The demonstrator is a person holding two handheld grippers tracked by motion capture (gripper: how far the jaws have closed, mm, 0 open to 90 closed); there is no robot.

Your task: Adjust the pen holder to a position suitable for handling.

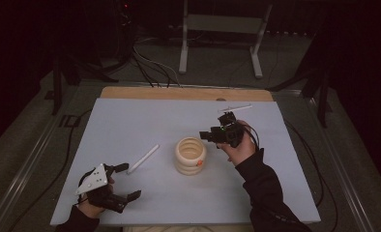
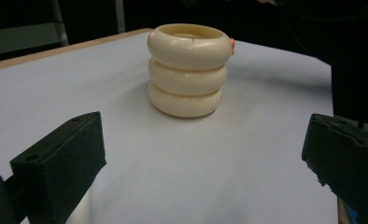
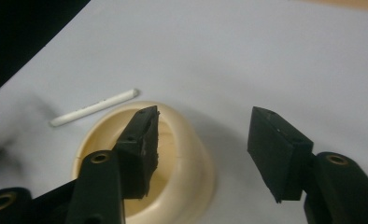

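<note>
High view: right gripper [image 1: 209, 136] fingers apart, empty, beside cream ribbed holder [image 1: 190, 155]

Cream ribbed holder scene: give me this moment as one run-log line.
right gripper: open, empty, above cream ribbed holder | left gripper: open, empty, near table edge | white stick: lying left of holder

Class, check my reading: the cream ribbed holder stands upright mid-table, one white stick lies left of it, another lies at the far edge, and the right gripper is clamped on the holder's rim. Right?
Not quite. The right gripper is open above the holder, gripping nothing, as the right gripper view shows. The rest stands.
</note>
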